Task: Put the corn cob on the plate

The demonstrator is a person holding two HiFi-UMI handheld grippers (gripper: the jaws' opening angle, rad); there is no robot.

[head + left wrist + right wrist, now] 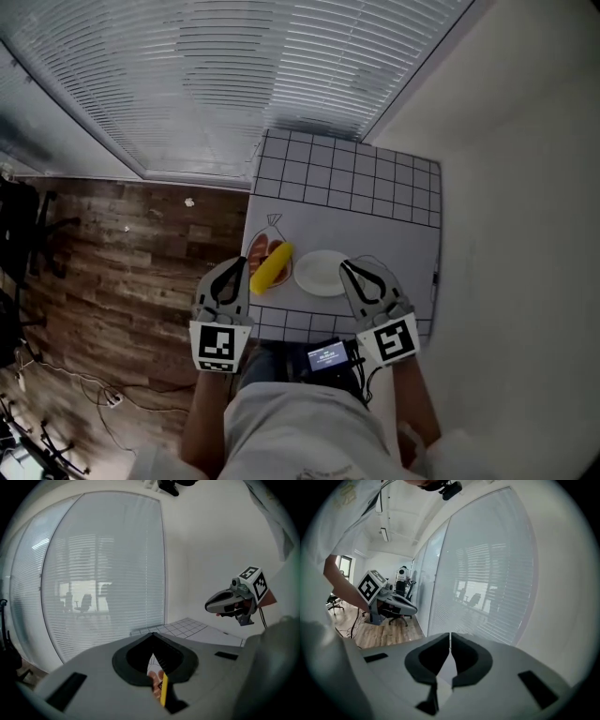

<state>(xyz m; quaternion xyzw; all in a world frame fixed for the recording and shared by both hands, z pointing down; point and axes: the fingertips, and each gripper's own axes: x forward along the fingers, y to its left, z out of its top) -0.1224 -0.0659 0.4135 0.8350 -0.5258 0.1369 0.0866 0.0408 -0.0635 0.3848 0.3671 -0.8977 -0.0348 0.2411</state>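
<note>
Room: wood floor on the left, slatted blinds at the far side, plain white wall on the right.
Surface: small white table w/ a grid-lined top, seen from steeply above.
Plate: white, round, near the table's near edge, approx. mid-table; nothing on it.
Corn cob: yellow, lies just left of the plate, resting on some reddish-orange food in what looks like a clear bag; can't tell if it touches the rim. Not on the plate.
L gripper: jaws pressed together, nothing held; tips sit just left of the cob. Its own view shows a sliver of yellow cob below the closed tips.
R gripper: jaws together too, nothing between them; hangs at the plate's near-right side.
Other: small lit device at the near edge, between the two grippers.
Done so far: nothing visible; the cob is ungrasped and the plate bare.
Left to do: prob. everything, i.e. open a gripper, close on the cob, lift, shift it a short way right, set it on the plate, let go.
Likely hand: L, as it's beside the cob (my guess).
</note>
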